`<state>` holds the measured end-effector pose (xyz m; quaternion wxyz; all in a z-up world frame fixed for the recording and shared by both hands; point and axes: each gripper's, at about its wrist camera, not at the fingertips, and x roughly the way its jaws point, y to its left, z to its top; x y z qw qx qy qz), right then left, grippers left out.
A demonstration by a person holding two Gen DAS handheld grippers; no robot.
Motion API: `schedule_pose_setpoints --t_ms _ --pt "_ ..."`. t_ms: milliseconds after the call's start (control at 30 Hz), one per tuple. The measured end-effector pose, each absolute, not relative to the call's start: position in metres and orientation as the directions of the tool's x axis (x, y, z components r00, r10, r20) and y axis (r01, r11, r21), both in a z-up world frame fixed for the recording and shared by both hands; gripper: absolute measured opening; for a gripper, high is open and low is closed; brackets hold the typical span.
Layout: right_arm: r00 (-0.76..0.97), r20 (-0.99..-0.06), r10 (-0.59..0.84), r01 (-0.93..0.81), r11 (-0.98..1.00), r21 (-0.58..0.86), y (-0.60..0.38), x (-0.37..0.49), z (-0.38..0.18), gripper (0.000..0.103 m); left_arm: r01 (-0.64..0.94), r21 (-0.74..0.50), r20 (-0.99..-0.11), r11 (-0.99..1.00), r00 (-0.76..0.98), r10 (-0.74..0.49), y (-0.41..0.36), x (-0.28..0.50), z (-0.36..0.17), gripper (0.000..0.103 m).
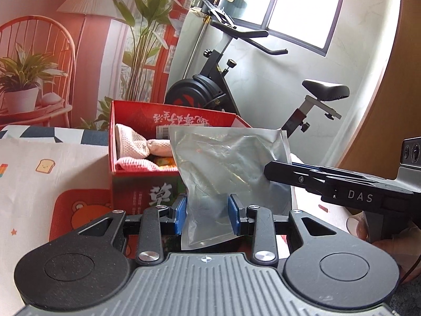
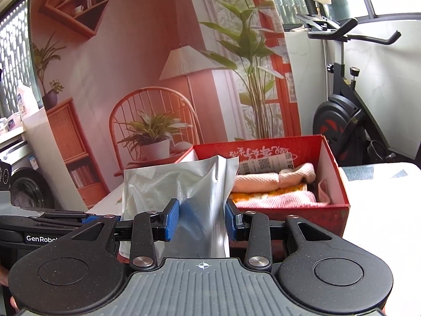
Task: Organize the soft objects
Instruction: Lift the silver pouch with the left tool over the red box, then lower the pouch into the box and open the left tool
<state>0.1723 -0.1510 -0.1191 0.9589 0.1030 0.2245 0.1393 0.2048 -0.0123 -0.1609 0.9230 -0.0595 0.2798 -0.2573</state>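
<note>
Your left hand-held gripper (image 1: pixel 208 217) and right hand-held gripper (image 2: pixel 202 220) both pinch the crinkled, translucent silver pouch (image 1: pixel 226 163), held upright before the red box (image 1: pixel 147 121) of pink knitted cloths (image 1: pixel 134 146).

Ahead of the left gripper (image 1: pixel 208 214), the silver pouch (image 1: pixel 226 163) hid the red box's (image 1: pixel 131 121) right half, and its contents (image 1: pixel 136 147) showed only partly. The right gripper (image 2: pixel 202 220) covered the pouch's lower edge; the box label's (image 2: pixel 265 162) print was illegible.
</note>
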Motion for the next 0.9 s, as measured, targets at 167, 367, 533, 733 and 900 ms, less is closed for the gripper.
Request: schedule_pose_setpoints --t_ms 167,367,533,733,900 --pt "0.866 -0.394 0.307 -0.221 0.943 0.249 -0.157 0.191 -0.107 0.034 0.439 -0.246 -0.471 0.864 0.725 -0.503 -0.017 0.220 -0.152 0.036" --pt "0.872 -0.391 0.295 -0.210 0.947 0.245 -0.167 0.226 -0.092 0.034 0.434 -0.187 -0.456 0.882 0.757 -0.469 -0.030 0.250 -0.134 0.036" --pt "0.869 -0.405 0.284 -0.212 0.954 0.214 -0.174 0.261 -0.086 0.034 0.422 -0.168 -0.463 0.891 0.764 -0.449 -0.038 0.281 -0.126 0.036" --pt "0.845 -0.456 0.278 -0.215 0.959 0.186 -0.177 0.301 -0.100 0.034 0.400 -0.122 -0.526 0.909 0.750 -0.401 -0.046 0.310 -0.138 0.036" --pt "0.821 -0.496 0.282 -0.205 0.957 0.205 -0.178 0.324 -0.126 0.034 0.385 -0.123 -0.585 0.915 0.717 -0.381 -0.045 0.327 -0.156 0.036"
